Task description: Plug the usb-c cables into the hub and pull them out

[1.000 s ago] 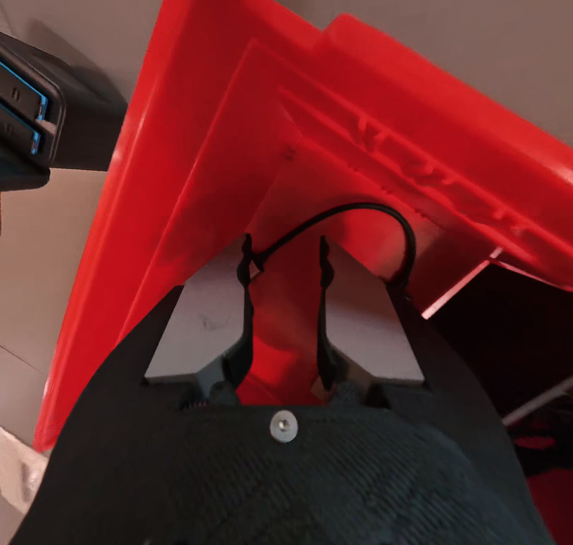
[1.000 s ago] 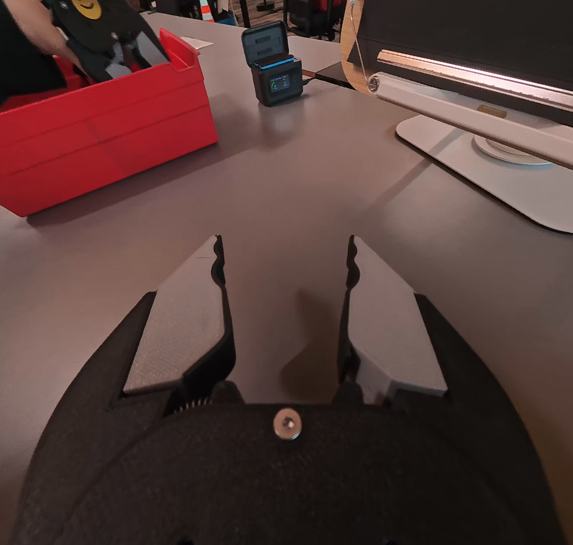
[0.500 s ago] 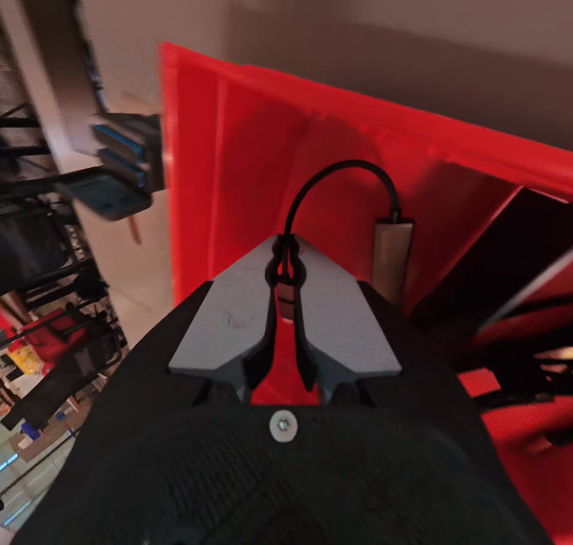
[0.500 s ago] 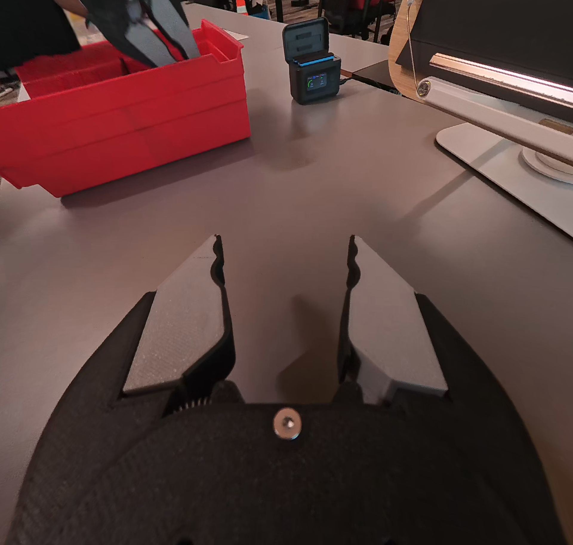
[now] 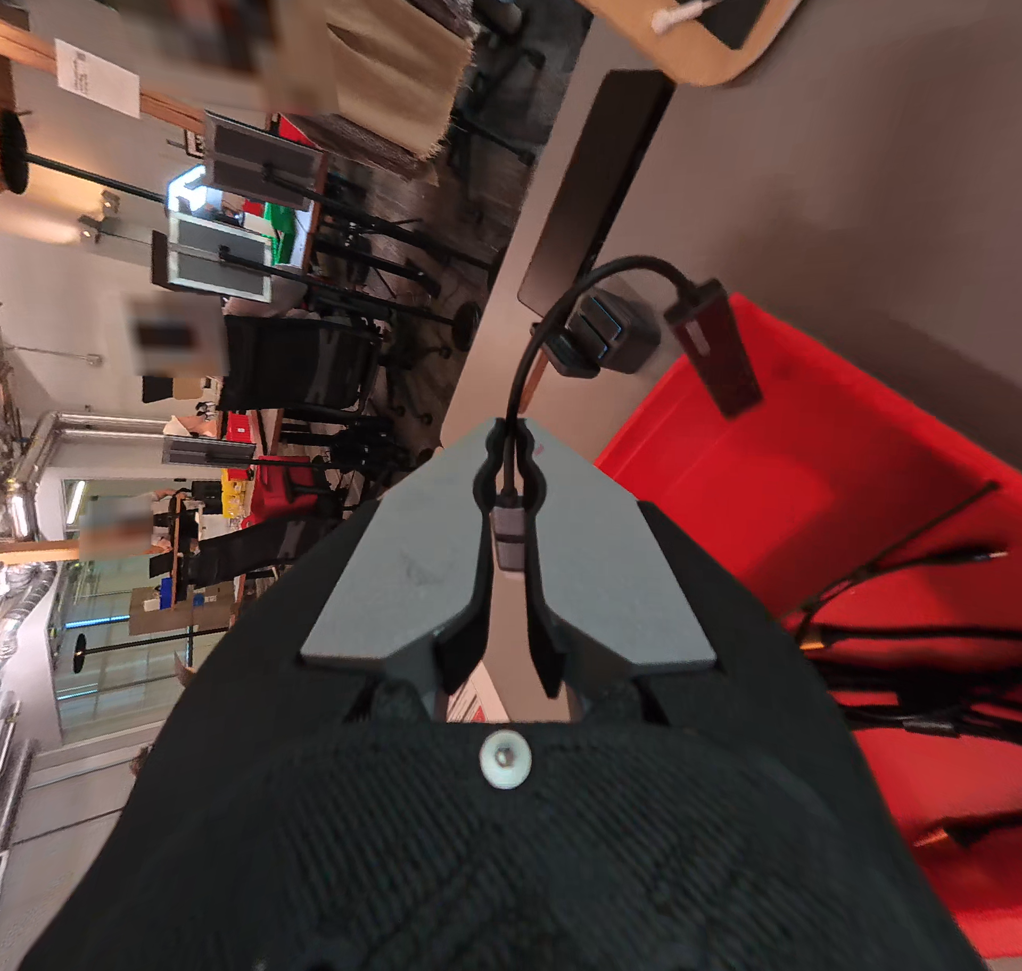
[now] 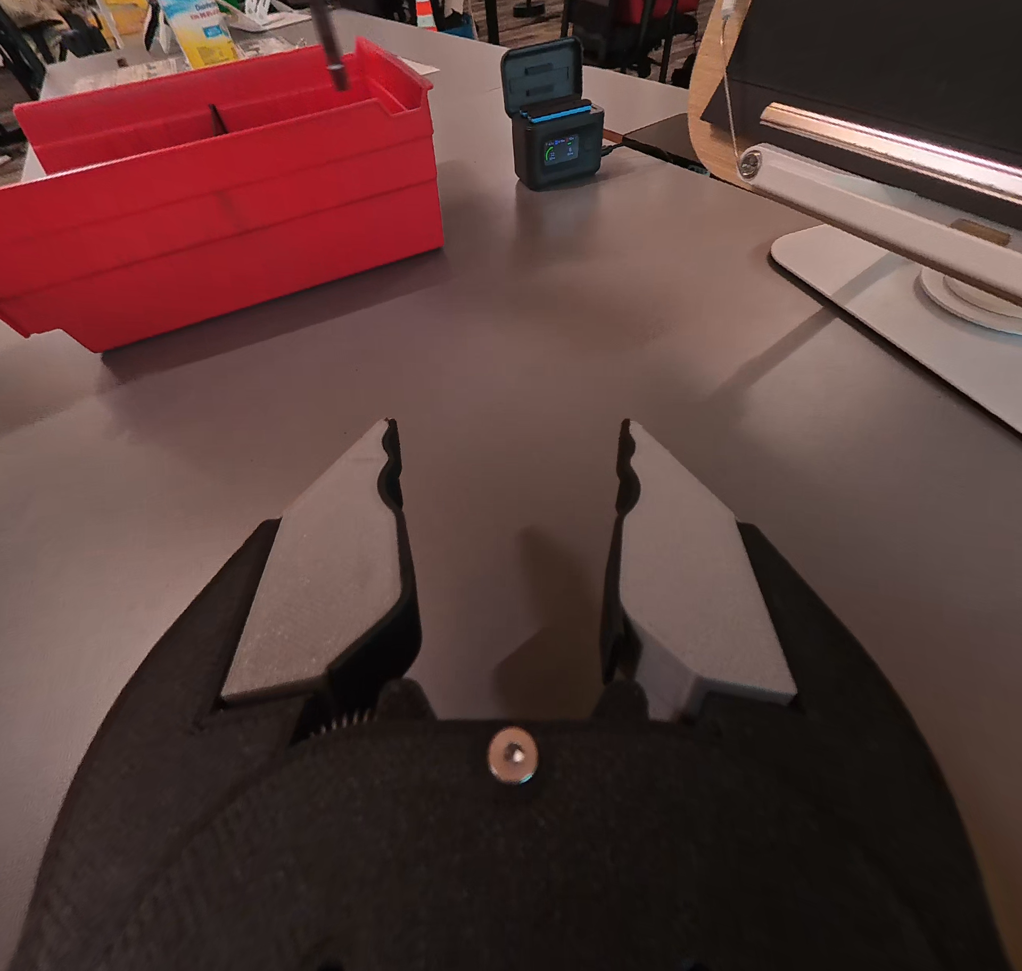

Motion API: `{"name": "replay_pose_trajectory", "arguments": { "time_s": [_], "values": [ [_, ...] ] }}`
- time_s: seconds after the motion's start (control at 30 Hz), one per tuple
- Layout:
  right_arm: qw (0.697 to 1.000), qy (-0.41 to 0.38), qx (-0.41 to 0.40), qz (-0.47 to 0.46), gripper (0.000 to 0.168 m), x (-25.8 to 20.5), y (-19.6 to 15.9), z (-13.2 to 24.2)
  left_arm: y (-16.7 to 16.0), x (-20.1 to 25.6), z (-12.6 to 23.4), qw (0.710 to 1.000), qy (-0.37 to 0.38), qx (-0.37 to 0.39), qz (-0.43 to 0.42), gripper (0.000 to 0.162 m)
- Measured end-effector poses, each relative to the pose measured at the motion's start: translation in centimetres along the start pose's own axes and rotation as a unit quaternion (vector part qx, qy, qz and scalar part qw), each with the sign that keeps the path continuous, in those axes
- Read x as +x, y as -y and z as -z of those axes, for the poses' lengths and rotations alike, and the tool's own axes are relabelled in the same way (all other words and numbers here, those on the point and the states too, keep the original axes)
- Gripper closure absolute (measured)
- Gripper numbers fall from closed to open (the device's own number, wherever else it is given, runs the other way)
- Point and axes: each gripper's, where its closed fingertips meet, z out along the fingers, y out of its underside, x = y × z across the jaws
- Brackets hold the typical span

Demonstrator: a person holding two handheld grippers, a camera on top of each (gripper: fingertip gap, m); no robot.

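My left gripper (image 5: 511,430) is shut on the grey plug (image 5: 509,535) of a short black cable (image 5: 553,325). A slim dark hub (image 5: 713,353) hangs from the cable's far end, in the air over the red bin (image 5: 774,474). Several black cables (image 5: 885,640) lie inside the bin. In the right wrist view the hub (image 6: 326,16) dangles above the red bin (image 6: 221,226) at the far left; the left gripper itself is out of that frame. My right gripper (image 6: 509,430) is open and empty, low over the grey table (image 6: 553,336).
A black charging case (image 6: 556,132) with its lid open stands right of the bin and also shows in the left wrist view (image 5: 603,331). A monitor on a white stand (image 6: 885,292) fills the right side. A wipes canister (image 6: 188,10) stands behind the bin. The tips of one gripper are about 35 cm away from the tips of the other. The black charging case (image 6: 556,132) is about 30 cm from my left fingertips and 35 cm from my right. My left wrist view (image 5: 621,313) looks at it from another angle.
My left gripper shut on the cable's plug inside the bin and lifted it, so the hub now hangs above the bin. The right gripper stayed open and shifted only slightly.
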Motion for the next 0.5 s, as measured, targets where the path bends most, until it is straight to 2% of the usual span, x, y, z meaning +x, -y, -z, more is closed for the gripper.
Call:
{"name": "replay_pose_trajectory", "arguments": {
  "time_s": [0.27,0.5],
  "values": [
    [1.000,0.000,0.018,-0.021,0.093,0.6,0.5,0.4,5.9,0.7,3.3,0.999,0.006,0.044,0.000,0.160],
    [0.999,0.011,0.033,-0.012,0.092,0.0,1.2,0.8,11.0,7.2,4.1,0.995,-0.067,0.071,0.011,0.160]
  ]
}}
